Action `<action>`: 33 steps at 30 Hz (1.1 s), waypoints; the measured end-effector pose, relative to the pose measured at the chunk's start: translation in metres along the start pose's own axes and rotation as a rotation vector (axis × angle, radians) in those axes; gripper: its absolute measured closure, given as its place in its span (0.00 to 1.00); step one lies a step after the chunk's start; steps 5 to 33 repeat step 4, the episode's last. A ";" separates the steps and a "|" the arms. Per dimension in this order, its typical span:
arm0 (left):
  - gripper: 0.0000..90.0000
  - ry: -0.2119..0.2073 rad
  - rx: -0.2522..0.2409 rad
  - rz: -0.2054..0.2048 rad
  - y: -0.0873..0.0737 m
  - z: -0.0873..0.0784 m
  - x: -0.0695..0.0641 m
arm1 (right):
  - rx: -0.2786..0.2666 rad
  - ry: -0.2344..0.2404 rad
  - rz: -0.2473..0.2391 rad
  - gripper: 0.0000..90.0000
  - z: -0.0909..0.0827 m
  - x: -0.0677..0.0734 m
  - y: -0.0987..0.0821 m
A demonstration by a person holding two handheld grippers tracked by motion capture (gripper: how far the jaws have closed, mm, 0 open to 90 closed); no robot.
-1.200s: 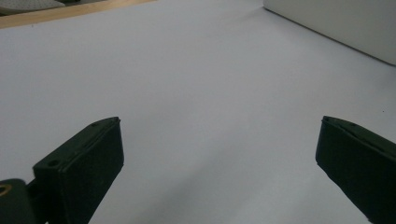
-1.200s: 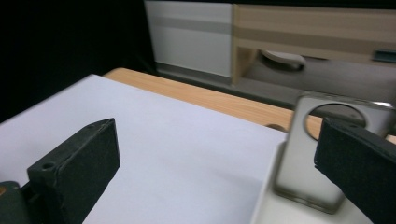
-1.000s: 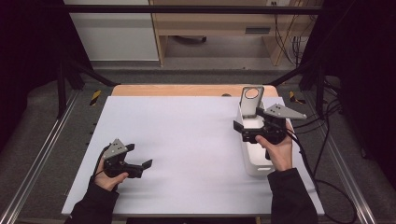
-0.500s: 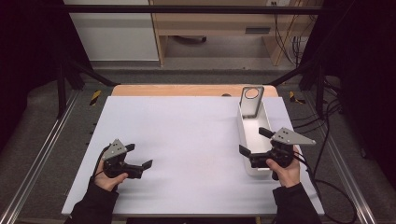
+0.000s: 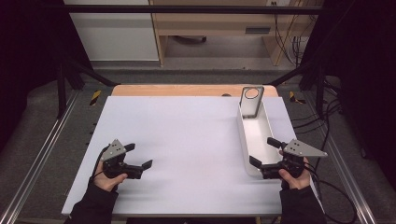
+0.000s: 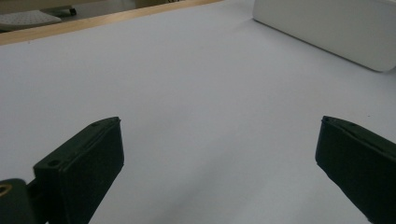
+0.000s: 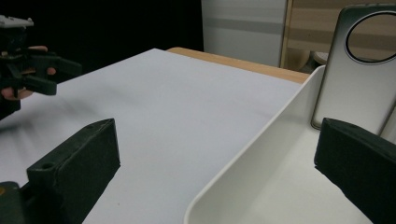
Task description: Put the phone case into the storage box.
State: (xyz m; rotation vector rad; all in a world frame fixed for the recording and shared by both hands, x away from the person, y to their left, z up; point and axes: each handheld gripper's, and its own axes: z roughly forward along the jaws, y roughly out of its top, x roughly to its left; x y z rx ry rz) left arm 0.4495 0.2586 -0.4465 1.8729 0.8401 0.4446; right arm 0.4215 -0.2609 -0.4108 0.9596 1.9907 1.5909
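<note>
A long white tray (image 5: 256,135) lies lengthwise near the right edge of the white table (image 5: 187,140), and a grey phone (image 5: 251,100) with a round ring on its back leans upright against the tray's far end, probably propped there so it stays easy to reach. The right tool (image 5: 267,155) hovers at the tray's near end with its jaws wide apart, one over the tray and one outside its wall, while the left tool (image 5: 139,157) rests low over bare table, jaws also apart and holding nothing. No brand, label or writing can be read anywhere
</note>
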 end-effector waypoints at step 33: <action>0.01 -0.004 -0.008 0.000 0.000 0.000 0.000 | 0.008 -0.006 -0.008 0.00 -0.002 -0.001 -0.003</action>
